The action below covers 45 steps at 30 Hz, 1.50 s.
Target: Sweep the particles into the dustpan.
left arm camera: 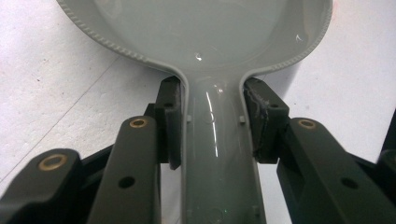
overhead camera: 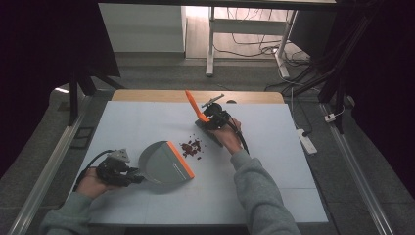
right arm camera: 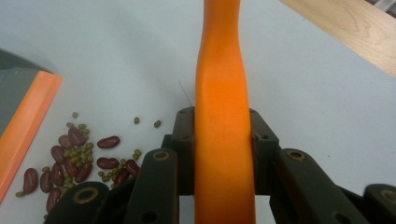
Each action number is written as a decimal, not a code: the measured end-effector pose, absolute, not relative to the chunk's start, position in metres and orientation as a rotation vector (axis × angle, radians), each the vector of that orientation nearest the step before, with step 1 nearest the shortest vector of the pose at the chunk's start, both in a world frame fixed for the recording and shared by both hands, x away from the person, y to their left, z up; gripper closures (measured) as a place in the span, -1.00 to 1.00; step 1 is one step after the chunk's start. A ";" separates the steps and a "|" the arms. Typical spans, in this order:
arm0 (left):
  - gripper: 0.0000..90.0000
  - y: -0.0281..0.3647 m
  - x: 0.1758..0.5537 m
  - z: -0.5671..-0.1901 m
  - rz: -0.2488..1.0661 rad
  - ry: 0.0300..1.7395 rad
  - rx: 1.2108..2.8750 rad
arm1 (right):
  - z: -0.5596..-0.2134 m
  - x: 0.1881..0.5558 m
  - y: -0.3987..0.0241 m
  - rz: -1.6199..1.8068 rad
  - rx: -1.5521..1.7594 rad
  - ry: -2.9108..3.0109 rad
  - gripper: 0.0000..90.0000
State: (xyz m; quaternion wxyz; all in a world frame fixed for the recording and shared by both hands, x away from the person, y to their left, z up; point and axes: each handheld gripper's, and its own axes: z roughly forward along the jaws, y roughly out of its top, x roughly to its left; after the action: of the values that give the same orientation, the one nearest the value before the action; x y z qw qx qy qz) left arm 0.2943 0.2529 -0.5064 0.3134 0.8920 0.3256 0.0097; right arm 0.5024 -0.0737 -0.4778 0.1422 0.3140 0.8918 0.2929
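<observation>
A grey dustpan [overhead camera: 161, 164] with an orange lip [overhead camera: 180, 159] lies on the pale mat at the near left, its mouth facing right. My left gripper [overhead camera: 134, 178] is shut on the pan's grey handle [left arm camera: 215, 149]; both pads [left arm camera: 172, 121] press its sides. Right of the lip lies a small pile of red kidney beans and green mung beans [overhead camera: 192, 148]. Beyond the pile, my right gripper [overhead camera: 209, 117] is shut on a brush's orange handle [overhead camera: 192, 104], which tilts up and to the far left. In the right gripper view the handle [right arm camera: 222, 93] runs between the jaws, with beans [right arm camera: 79, 158] and lip [right arm camera: 25, 116] at left.
The pale blue mat [overhead camera: 147, 122] covers a wooden table whose far edge [overhead camera: 156, 95] shows bare. A white power strip [overhead camera: 307, 142] lies on the floor right of the table. A white desk leg [overhead camera: 210, 44] and cables stand farther back.
</observation>
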 end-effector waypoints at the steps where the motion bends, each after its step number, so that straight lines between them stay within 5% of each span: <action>1: 0.37 0.253 0.294 -0.506 0.026 0.859 2.351 | -0.478 0.503 -0.072 0.838 0.907 2.575 0.56; 25: 0.37 0.252 0.295 -0.507 0.014 0.866 2.343 | -0.481 0.487 -0.035 0.744 0.774 2.681 0.56; 45: 0.37 0.253 0.295 -0.508 0.014 0.873 2.339 | -0.467 0.438 -0.013 0.932 0.641 2.798 0.56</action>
State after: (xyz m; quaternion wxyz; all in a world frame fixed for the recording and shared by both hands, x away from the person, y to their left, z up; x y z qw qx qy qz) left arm 0.2952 0.2526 -0.5081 0.3168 0.8886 0.3318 0.0054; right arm 0.4377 -0.0132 -0.4672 0.0620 0.2119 0.9254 0.3081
